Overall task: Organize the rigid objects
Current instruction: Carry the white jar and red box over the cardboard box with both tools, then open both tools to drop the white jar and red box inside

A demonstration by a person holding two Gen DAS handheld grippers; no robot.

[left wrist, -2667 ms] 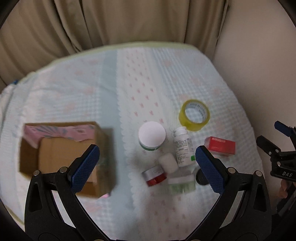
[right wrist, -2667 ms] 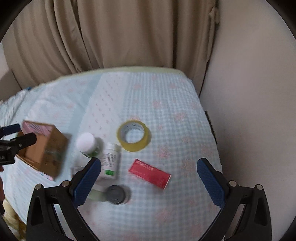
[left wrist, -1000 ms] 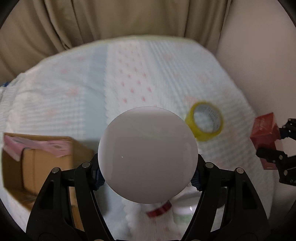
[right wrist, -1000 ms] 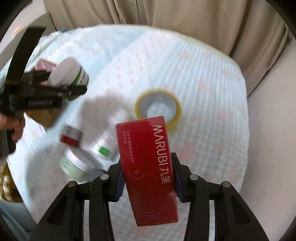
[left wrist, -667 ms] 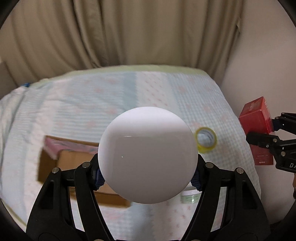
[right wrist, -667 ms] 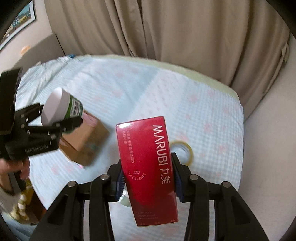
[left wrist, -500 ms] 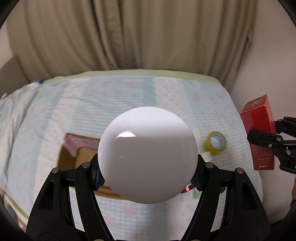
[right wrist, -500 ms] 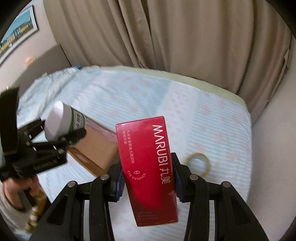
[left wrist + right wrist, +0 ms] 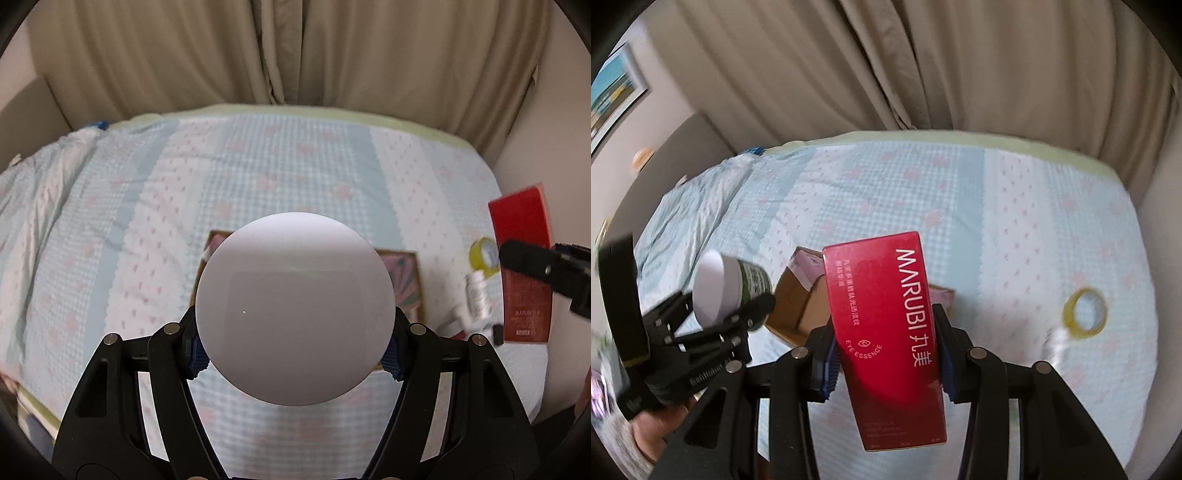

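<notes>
The left tool [image 9: 293, 354] is clamped on a white-lidded jar [image 9: 293, 308], the right tool [image 9: 884, 360] on a red MARUBI box [image 9: 886, 314], both above the open cardboard box [image 9: 798, 306] on the bed [image 9: 997, 206]. Converging on that 1 opening, they could collide, or a high release could bounce either item out.

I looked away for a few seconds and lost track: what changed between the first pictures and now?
Both grippers were open. The left gripper has picked up the white-lidded jar and the right gripper the red box, carrying both toward the cardboard box. The yellow tape roll stayed on the bed.
</notes>
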